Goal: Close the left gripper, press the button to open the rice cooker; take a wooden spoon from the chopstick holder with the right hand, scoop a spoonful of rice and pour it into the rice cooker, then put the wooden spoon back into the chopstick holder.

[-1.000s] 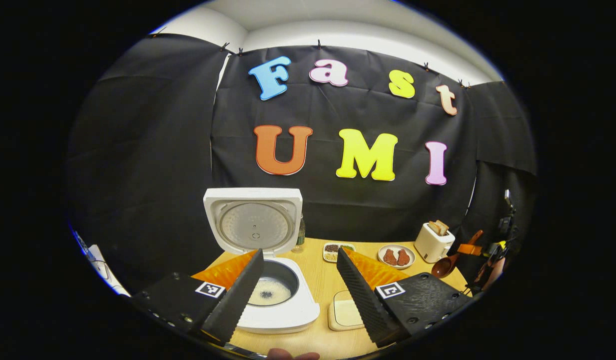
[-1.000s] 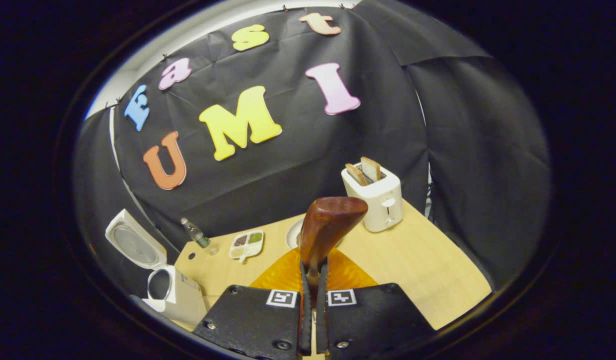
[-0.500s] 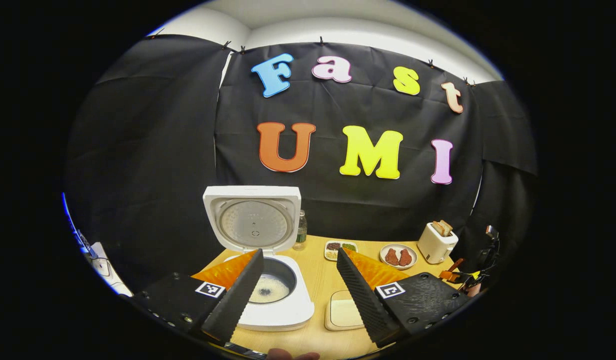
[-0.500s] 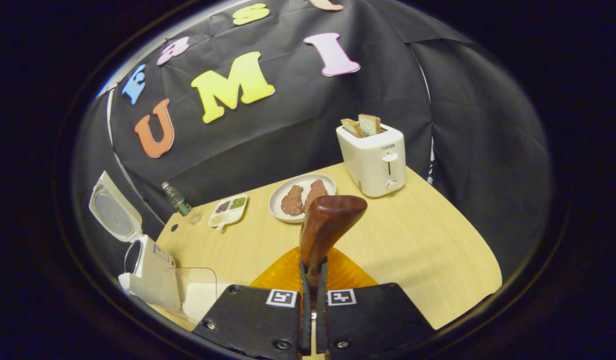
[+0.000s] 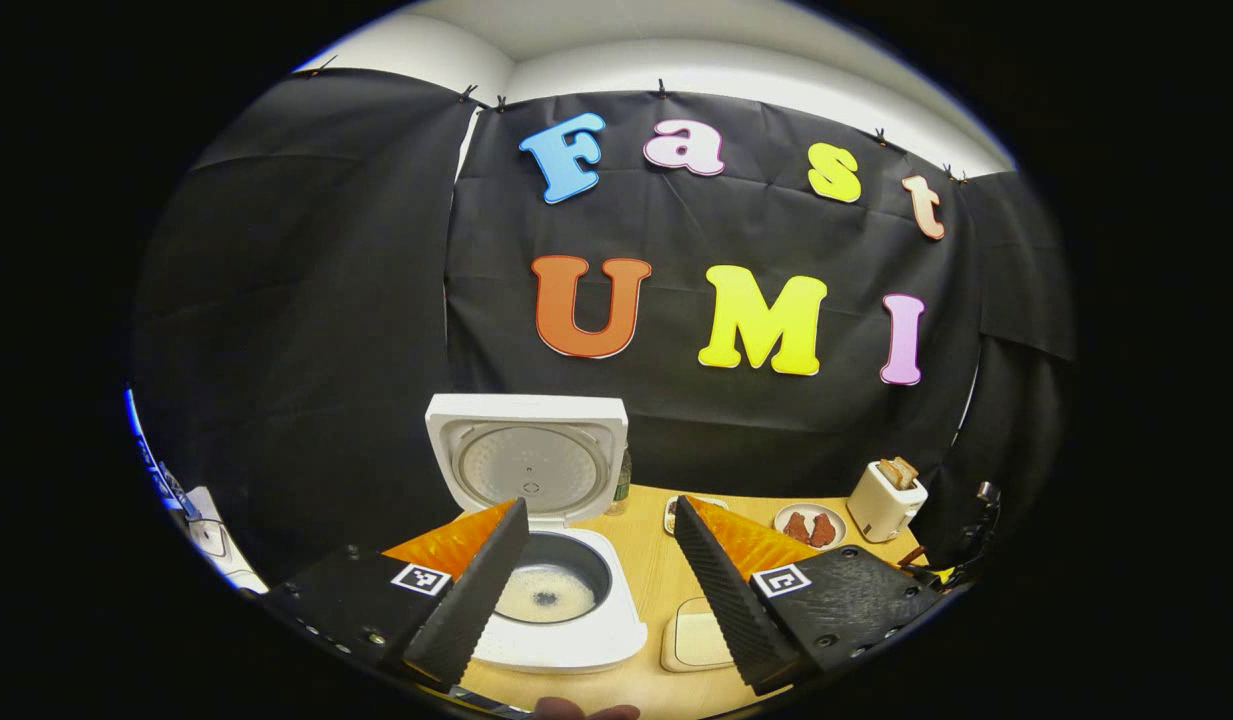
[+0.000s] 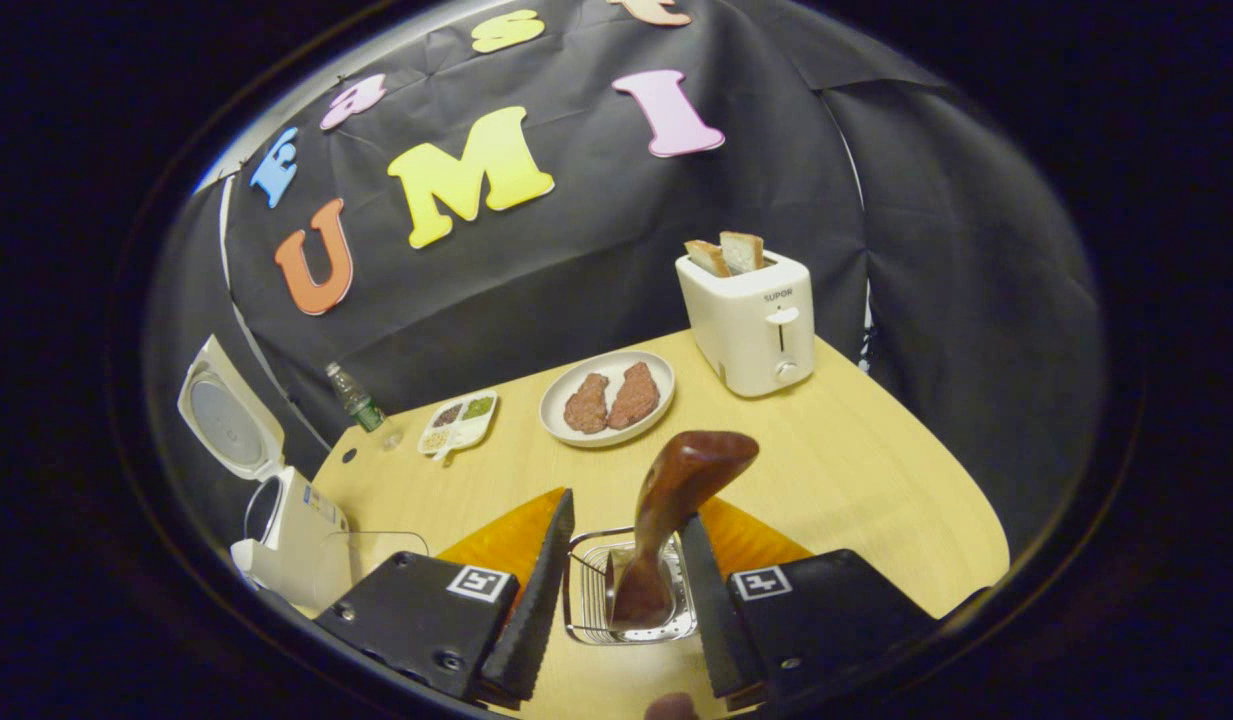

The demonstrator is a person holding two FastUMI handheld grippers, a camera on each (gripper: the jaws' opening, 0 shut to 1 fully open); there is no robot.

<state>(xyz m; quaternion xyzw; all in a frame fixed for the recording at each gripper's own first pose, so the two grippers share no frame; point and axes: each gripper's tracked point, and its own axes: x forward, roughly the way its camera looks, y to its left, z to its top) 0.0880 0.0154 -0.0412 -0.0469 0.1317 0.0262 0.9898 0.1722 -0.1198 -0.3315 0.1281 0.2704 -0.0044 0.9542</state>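
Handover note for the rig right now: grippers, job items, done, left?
Left hand-held gripper: open, holding nothing, above the rice cooker.
Right hand-held gripper: open, its fingers either side of the wooden spoon, not pressing it.
Spoon stands in the wire chopstick holder, bowl end up.
Cooker lid is up, rice in the pot.
Done: opening, scoop, pour, spoon return.
Left: back the right gripper away.

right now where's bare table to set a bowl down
Widest bare table lies between toaster, plate and the near edge. Crowded: the back row with the seasoning dish, and around the rice cooker.
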